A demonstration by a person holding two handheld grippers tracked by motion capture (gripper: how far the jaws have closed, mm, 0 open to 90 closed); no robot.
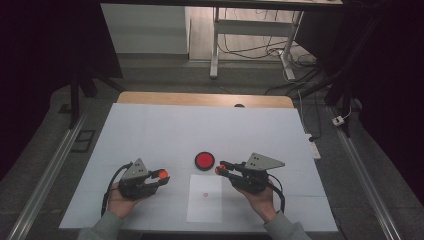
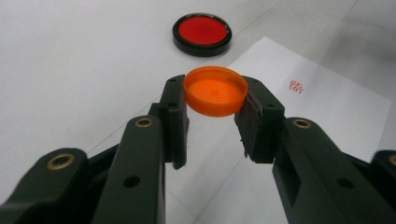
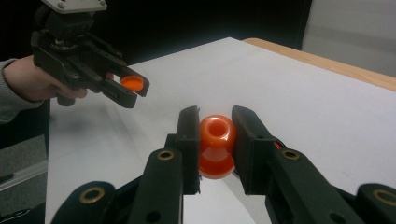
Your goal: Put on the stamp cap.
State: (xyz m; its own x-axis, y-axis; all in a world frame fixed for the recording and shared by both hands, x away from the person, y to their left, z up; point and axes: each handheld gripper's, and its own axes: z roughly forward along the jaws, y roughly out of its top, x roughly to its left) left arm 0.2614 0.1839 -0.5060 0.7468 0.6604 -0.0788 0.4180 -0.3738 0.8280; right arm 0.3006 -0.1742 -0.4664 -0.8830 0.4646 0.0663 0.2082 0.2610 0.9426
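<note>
The left gripper [image 2: 214,119] clamps a shallow, glossy orange cap [image 2: 215,91] above the table [image 1: 150,130]. The right gripper [image 3: 215,126] pinches a rounded orange stamp [image 3: 216,145]. Between them lie a round red pad [image 1: 204,160] and paper [image 1: 205,200].

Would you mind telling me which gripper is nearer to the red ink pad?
The right gripper is nearer, just right of the ink pad, holding an orange stamp. The left gripper sits farther off to its left, holding an orange cap.
</note>
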